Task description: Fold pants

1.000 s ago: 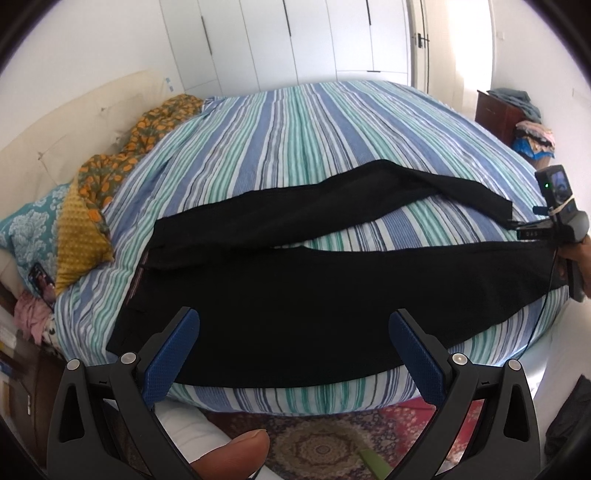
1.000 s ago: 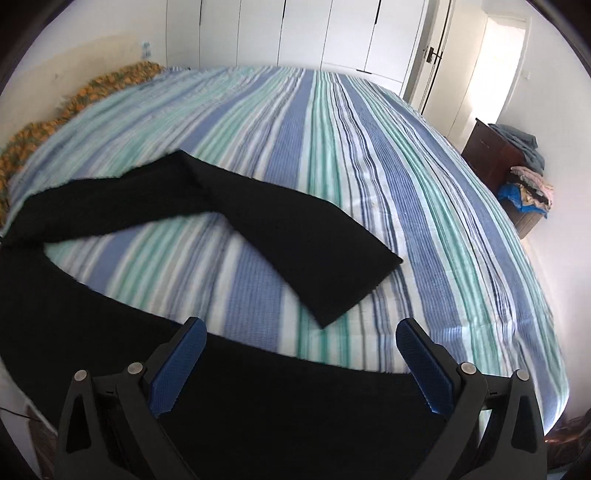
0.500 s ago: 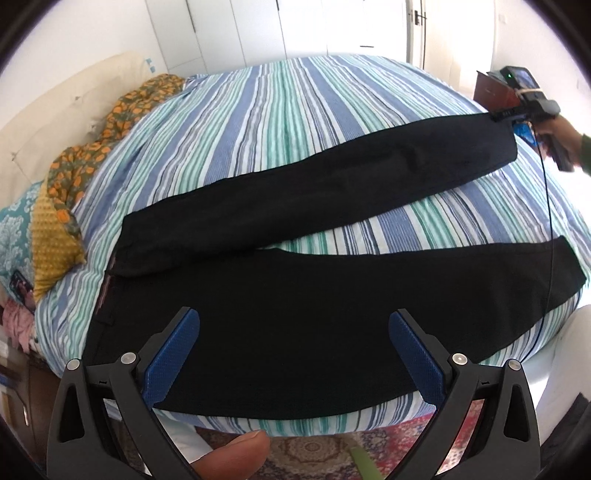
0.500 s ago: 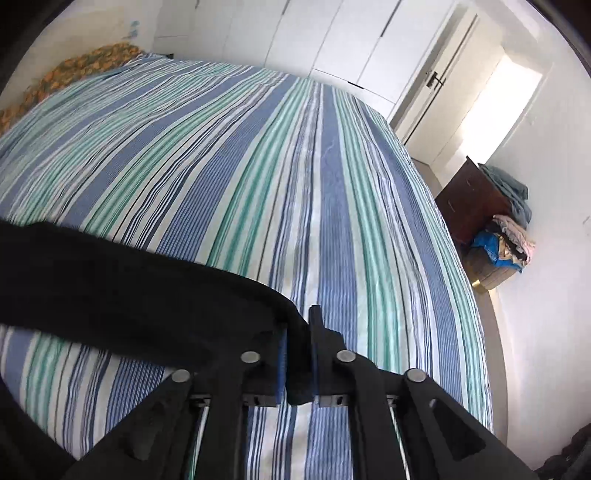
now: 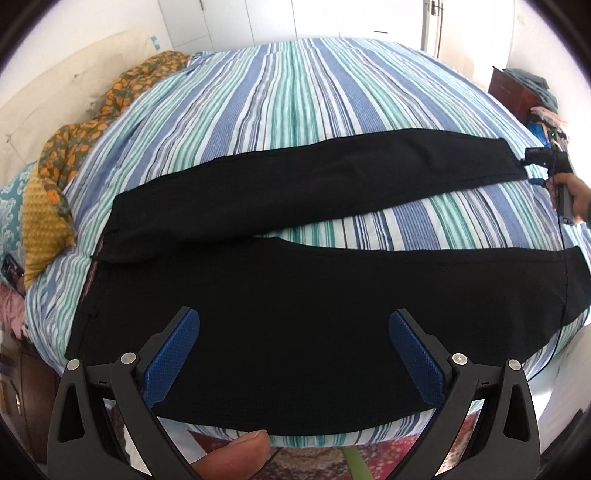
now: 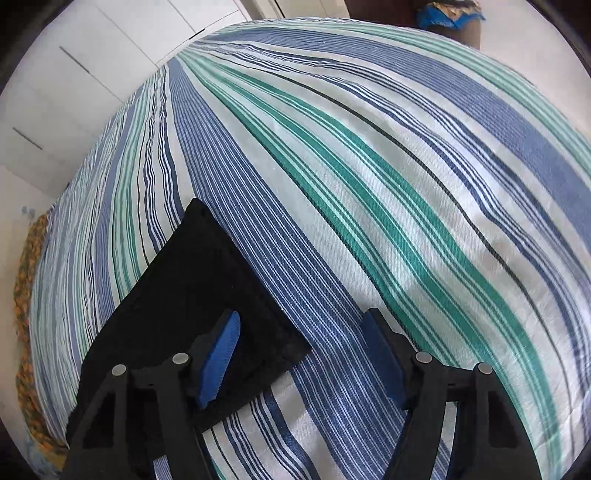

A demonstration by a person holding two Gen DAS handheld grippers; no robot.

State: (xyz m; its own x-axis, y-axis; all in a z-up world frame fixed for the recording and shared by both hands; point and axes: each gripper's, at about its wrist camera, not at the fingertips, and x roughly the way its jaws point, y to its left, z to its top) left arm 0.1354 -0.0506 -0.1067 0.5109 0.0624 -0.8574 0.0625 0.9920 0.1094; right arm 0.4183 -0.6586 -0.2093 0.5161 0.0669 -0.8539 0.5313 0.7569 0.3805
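Black pants (image 5: 295, 295) lie spread flat on the striped bed (image 5: 295, 103), waistband at the left, both legs running to the right in a narrow V. My left gripper (image 5: 293, 349) is open and empty above the near leg. My right gripper (image 6: 303, 354) is open just above the hem of the far leg (image 6: 192, 314); its left finger is over the cloth, its right finger over the sheet. The left wrist view shows it (image 5: 543, 162) at the end of the far leg.
Orange patterned bedding (image 5: 85, 136) and a yellow pillow (image 5: 40, 206) lie at the bed's left side. A dark cabinet with clothes (image 5: 521, 88) stands at the right wall. White wardrobes (image 5: 295, 18) stand behind the bed. A patterned rug (image 5: 369, 458) lies below the near edge.
My right gripper pinched the far leg's hem, pulled it straight to the right, laid it down and has now opened. The left gripper stayed open over the near leg.
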